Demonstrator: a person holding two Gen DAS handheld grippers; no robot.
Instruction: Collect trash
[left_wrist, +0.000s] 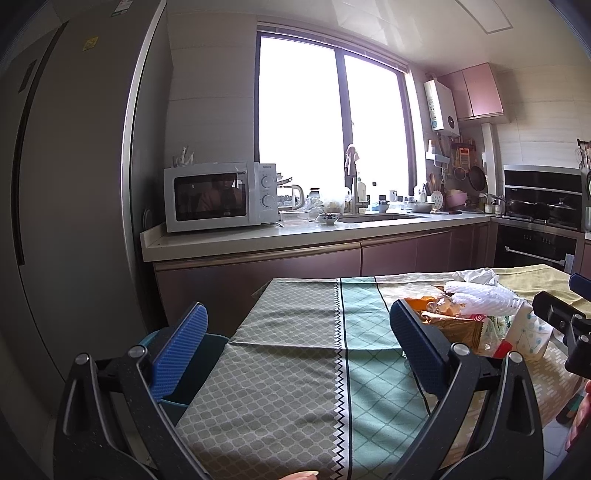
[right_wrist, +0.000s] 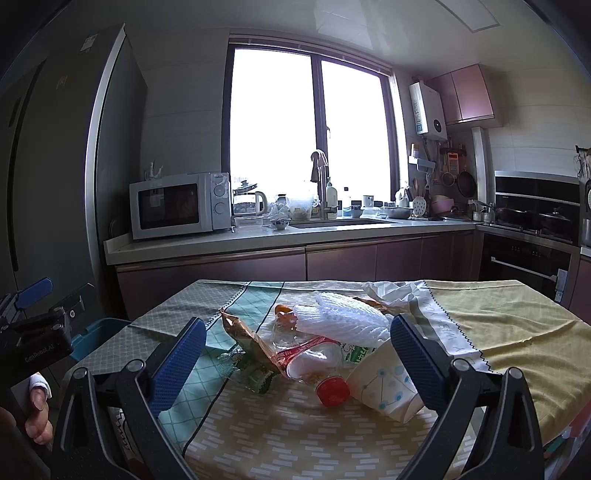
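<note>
Hovering with jaws spread wide and empty, the right gripper (right_wrist: 298, 360) faces a crushed bottle (right_wrist: 314, 363) and paper cup (right_wrist: 388, 387), the left gripper (left_wrist: 297, 347) equally wide over the tablecloth (left_wrist: 288, 369)

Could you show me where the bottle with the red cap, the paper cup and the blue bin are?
bottle (right_wrist: 314, 363), right wrist view, on its clear body.
paper cup (right_wrist: 384, 387), right wrist view, on its printed side.
blue bin (right_wrist: 98, 334), right wrist view, on its rim.

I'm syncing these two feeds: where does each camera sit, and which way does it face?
Left wrist: on the left tool, open, over the table's left part, facing the kitchen counter; the right tool shows at right.
Right wrist: on the right tool, open, facing the trash pile; the left tool and a thumb show at left.
Shared: tablecloth, microwave, window, teal bin.
</note>
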